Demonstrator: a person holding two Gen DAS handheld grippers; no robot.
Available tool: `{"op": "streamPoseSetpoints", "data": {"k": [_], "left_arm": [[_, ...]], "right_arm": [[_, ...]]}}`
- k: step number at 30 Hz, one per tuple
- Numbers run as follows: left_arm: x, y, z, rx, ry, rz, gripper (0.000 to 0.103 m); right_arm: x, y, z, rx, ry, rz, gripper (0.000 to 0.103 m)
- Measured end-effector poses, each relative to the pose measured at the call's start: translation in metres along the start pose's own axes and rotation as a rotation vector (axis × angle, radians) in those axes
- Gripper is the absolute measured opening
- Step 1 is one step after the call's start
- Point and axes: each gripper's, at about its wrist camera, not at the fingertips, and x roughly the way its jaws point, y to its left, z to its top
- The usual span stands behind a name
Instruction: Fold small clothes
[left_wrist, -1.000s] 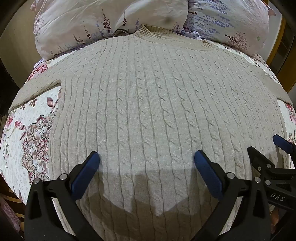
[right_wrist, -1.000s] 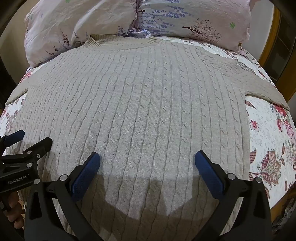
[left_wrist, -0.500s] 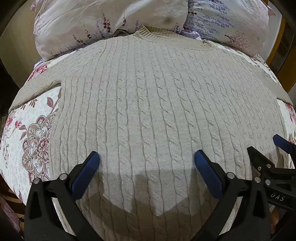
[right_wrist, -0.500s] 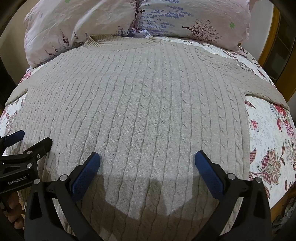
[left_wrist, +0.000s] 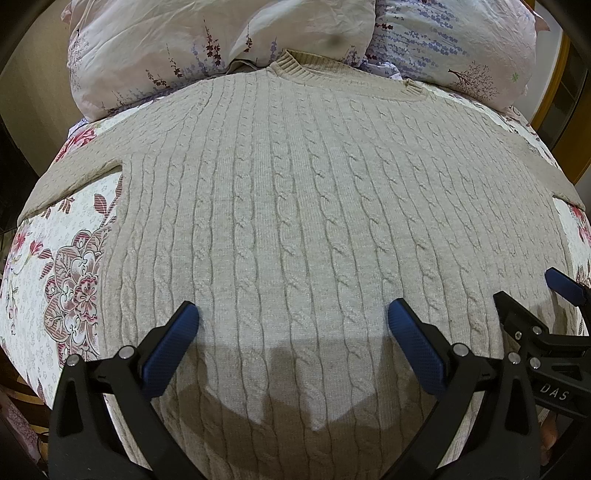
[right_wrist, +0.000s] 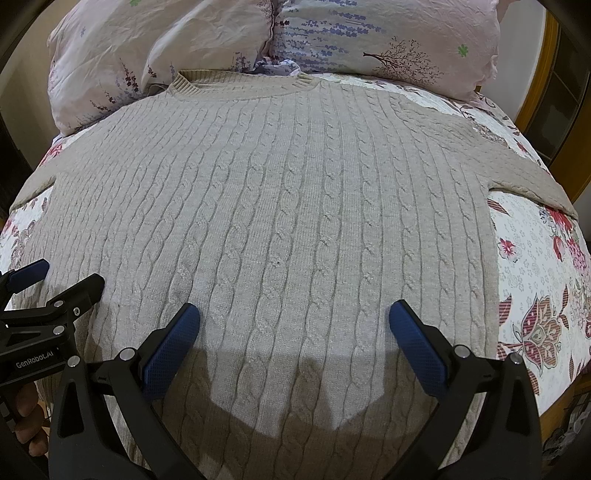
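Hovering side by side over hem end of sweater (left_wrist: 295, 229): left hand-held gripper (left_wrist: 291, 325) and right hand-held gripper (right_wrist: 293, 323), both spread wide, holding nothing. Sweater flat on floral bed (right_wrist: 535, 280), long axis running straight away from both, collar (left_wrist: 291, 66) far against pillows (right_wrist: 369, 40). Sleeves out sideways; cuffs beyond frame, probably draped. Neither side nearer.

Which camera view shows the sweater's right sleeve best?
The right wrist view: the right sleeve lies clearly across the floral bedspread. In the left wrist view this sleeve is squeezed against the frame edge.
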Motion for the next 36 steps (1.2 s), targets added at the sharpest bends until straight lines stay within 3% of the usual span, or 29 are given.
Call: {"op": "streamPoseSetpoints", "data": {"k": [36], "left_arm": [[-0.0001, 0.0000, 0.0000, 0.000, -0.002, 0.000, 0.101]], "right_arm": [[0.0006, 0.0000, 0.0010, -0.009, -0.001, 0.003, 0.102]]}}
